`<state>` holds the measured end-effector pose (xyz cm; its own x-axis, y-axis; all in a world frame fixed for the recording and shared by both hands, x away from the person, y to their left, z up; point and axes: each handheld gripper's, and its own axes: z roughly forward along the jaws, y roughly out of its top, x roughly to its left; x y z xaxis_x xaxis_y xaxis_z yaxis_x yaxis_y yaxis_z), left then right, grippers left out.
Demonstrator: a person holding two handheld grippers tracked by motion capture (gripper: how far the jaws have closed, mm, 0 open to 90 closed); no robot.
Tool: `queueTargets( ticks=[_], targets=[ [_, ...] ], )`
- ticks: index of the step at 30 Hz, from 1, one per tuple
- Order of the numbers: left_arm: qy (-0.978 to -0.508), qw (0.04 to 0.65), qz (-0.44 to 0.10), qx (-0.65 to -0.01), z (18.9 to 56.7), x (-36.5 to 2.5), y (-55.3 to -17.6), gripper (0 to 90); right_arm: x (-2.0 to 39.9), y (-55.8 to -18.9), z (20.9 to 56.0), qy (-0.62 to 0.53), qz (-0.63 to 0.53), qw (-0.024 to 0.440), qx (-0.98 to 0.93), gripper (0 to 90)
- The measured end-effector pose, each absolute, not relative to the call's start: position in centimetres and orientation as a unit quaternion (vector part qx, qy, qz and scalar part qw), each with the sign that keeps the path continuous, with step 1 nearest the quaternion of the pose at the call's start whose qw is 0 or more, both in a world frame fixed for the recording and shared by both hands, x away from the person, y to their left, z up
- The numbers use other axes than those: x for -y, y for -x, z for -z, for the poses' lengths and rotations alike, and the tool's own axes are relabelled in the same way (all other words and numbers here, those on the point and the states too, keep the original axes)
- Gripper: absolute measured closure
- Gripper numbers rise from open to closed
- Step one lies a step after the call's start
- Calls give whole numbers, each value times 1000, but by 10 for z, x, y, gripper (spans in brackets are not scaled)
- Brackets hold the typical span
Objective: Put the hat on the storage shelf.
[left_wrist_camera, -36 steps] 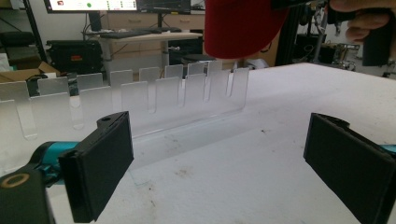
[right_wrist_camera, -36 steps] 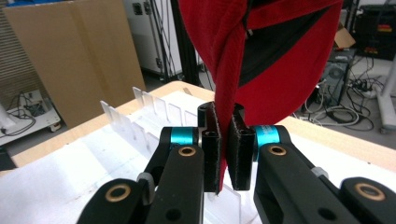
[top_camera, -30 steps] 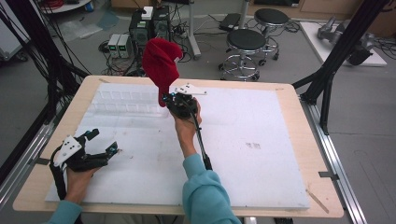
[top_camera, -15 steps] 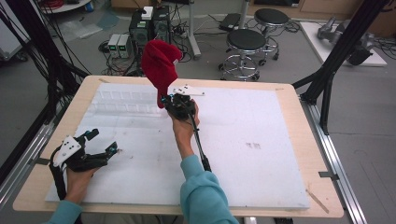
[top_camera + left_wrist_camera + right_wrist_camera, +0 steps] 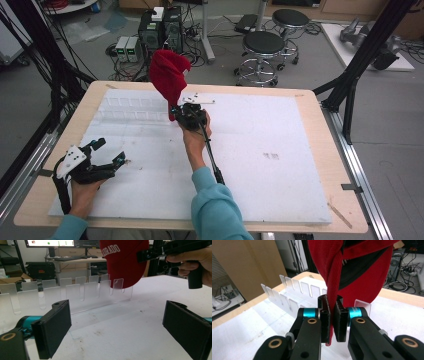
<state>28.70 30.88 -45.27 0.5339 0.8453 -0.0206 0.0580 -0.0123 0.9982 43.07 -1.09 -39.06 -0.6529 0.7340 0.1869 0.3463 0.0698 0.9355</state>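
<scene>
Right gripper: its jaws are pinched together on a fold of the red cap, which it holds up above the far middle of the bench.
Cap: it hangs in the air over the clear slotted rack; in the left gripper view its lower edge hangs in front of the rack's tabs near one end, and white letters show on the cloth.
Left gripper: its jaws stand wide apart with nothing between them, low over the near left part of the bench.
Room: the white sheet on the bench is bare to the right of the raised arm and between the two grippers.
Rack: its slots hold nothing.
Right arm: stretched forward from the near edge, teal sleeve low, hand raised at the gripper's handle.
Left hand: it rests near the front left corner, gripper pointing right.
</scene>
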Motion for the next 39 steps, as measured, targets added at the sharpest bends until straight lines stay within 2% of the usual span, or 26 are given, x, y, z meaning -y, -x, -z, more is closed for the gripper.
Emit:
queueTargets(
  ticks=[25, 29, 31, 34, 36, 39],
  targets=[
    [-621, 612, -328, -363, 453, -311, -286, 89, 17, -420, 402, -368, -535, 164, -742, 837],
    [-621, 613, -327, -363, 453, -310, -286, 89, 20, -415, 400, -361, -531, 172, -747, 610],
    [-622, 612, -328, -361, 453, -310, -286, 89, 22, -411, 398, -358, -526, 177, -751, 441],
    [-622, 612, -328, -362, 453, -310, -286, 89, 25, -404, 391, -354, -523, 176, -755, 276],
    [-622, 612, -328, -362, 453, -310, -286, 89, 28, -398, 384, -344, -527, 176, -757, 209],
    [-621, 612, -328, -363, 453, -310, -286, 89, 37, -387, 372, -328, -528, 182, -762, 173]
  ],
)
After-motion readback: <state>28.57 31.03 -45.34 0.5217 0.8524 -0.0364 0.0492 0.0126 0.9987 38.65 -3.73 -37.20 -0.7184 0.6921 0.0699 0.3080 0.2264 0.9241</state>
